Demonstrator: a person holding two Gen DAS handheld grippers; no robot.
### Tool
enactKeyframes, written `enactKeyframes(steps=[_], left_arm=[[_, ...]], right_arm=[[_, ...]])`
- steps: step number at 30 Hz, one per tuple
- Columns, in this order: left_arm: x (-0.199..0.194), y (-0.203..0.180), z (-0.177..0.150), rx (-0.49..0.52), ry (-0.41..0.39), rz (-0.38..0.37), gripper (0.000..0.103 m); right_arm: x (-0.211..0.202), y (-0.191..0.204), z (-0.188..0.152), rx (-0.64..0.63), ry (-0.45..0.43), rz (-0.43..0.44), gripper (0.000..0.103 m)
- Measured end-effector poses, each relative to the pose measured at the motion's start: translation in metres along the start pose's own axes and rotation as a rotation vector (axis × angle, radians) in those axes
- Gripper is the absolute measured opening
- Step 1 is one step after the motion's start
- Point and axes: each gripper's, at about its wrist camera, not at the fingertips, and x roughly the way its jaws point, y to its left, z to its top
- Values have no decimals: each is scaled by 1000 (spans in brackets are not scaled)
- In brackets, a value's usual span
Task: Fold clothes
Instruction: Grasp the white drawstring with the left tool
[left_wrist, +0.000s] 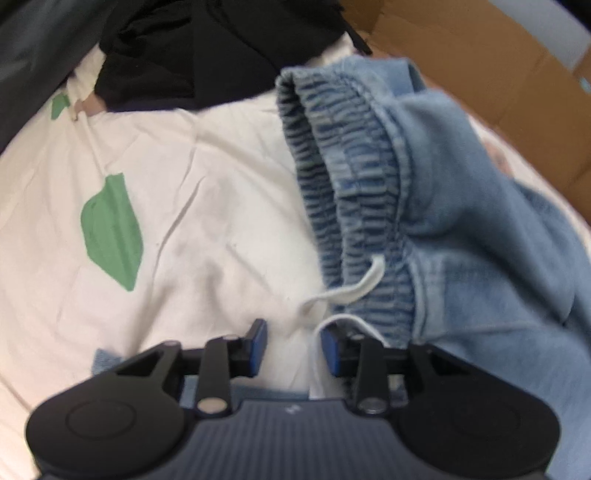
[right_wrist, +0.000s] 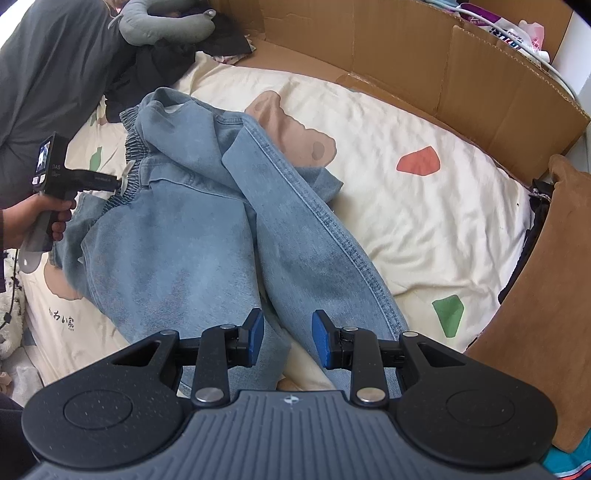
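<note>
Light blue jeans (right_wrist: 207, 229) lie crumpled on a cream bed sheet (right_wrist: 424, 229), with the legs running toward the right wrist camera. Their elastic waistband (left_wrist: 351, 192) stands bunched up, and a white drawstring (left_wrist: 354, 291) trails from it onto the sheet. My left gripper (left_wrist: 294, 345) hovers low beside the waistband's near end. It is open, with only sheet and a loop of drawstring showing in the gap. In the right wrist view a hand (right_wrist: 29, 218) holds that left gripper (right_wrist: 123, 181) at the waistband. My right gripper (right_wrist: 288, 339) is open above the jeans' legs.
A black garment (left_wrist: 192, 55) is heaped at the far end of the bed. Cardboard walls (right_wrist: 406, 48) line the far and right sides. A brown panel (right_wrist: 546, 295) stands at the right edge. Grey fabric (right_wrist: 48, 74) rises at the left.
</note>
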Motion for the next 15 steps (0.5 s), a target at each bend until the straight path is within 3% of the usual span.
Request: enactKeyframes(steps=[6,8,9,15], left_arm=[[4,-10,2,88,9,54,33],[4,-12,4,123,23,103,15],[4,-10,5,126,29,122,12],[-6,12,22,94,5,199,16]], right_arm=[[3,0,1,-10,5,4,36],[2,1,2,-11,2,5,36],[2,1,2,-12,1,5,36],[0,1,0,-17,-2,2,36]])
